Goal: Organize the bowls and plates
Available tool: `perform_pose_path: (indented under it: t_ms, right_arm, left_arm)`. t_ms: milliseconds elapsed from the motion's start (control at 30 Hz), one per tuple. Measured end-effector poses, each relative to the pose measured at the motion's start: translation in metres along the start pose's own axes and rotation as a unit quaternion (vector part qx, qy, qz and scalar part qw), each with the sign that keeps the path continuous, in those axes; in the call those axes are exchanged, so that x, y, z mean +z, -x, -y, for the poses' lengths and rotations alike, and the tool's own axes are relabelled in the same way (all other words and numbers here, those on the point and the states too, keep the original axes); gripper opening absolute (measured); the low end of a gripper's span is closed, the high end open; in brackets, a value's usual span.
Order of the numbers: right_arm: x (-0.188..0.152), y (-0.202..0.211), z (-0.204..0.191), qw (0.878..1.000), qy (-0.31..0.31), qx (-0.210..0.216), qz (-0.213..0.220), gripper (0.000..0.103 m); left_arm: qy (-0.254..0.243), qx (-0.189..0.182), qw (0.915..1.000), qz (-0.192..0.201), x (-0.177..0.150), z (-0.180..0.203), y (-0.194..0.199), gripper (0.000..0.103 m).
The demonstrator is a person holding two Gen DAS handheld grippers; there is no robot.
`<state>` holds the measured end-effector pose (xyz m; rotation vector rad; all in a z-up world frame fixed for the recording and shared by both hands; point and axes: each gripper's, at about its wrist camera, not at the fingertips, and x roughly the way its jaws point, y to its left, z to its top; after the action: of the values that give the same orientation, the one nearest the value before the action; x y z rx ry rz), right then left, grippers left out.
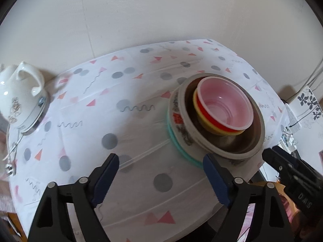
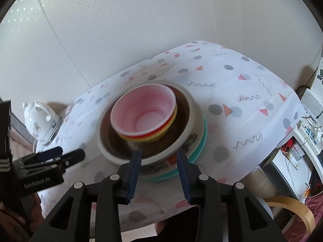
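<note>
A stack stands on the patterned tablecloth: teal plates (image 1: 177, 149) (image 2: 199, 147) at the bottom, a large white printed bowl (image 1: 181, 117) (image 2: 187, 141) on them, and a red bowl (image 1: 224, 104) (image 2: 143, 109) nested in a yellow one inside it. My left gripper (image 1: 161, 177) is open and empty, just left of and in front of the stack. My right gripper (image 2: 159, 161) is open, its jaws either side of the big bowl's near rim, not closed on it.
A white teapot (image 1: 20, 92) (image 2: 40, 121) stands at the table's far left by the wall. The table's right edge drops to a shelf with cables (image 2: 308, 125). A wooden hoop (image 2: 292, 207) lies low at right. Each gripper shows in the other's view.
</note>
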<state>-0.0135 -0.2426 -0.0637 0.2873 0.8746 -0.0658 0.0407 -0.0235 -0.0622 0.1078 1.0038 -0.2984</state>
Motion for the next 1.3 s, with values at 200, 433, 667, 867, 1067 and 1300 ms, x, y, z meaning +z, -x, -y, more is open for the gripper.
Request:
perform_pose_path:
  t_ms: [200, 433, 667, 867, 1067, 1300]
  right_arm:
    - [-0.014, 0.000, -0.005, 1.000, 0.012, -0.008, -0.004, 0.041]
    - [-0.027, 0.004, -0.009, 1.000, 0.017, -0.016, 0.001, 0.075]
    - [-0.037, 0.008, -0.012, 0.999, 0.028, -0.033, 0.003, 0.081]
    - [-0.039, 0.008, -0.013, 0.999, 0.029, -0.034, 0.003, 0.081]
    - [-0.038, 0.005, -0.013, 0.999, 0.027, -0.034, -0.003, 0.081]
    - [-0.038, 0.003, -0.013, 0.999, 0.023, -0.038, -0.007, 0.081]
  left_arm:
    - [0.015, 0.001, 0.9999, 0.002, -0.010, -0.009, 0.006, 0.090]
    - [0.002, 0.007, 0.9999, 0.014, -0.023, -0.007, 0.013, 0.094]
    - [-0.013, 0.011, 0.9997, 0.017, -0.028, -0.001, 0.014, 0.095]
    - [-0.021, 0.013, 0.9995, 0.018, -0.029, 0.002, 0.014, 0.095]
    - [-0.021, 0.014, 0.9996, 0.014, -0.028, 0.001, 0.012, 0.095]
    - [-0.024, 0.015, 0.9995, 0.012, -0.027, 0.001, 0.010, 0.095]
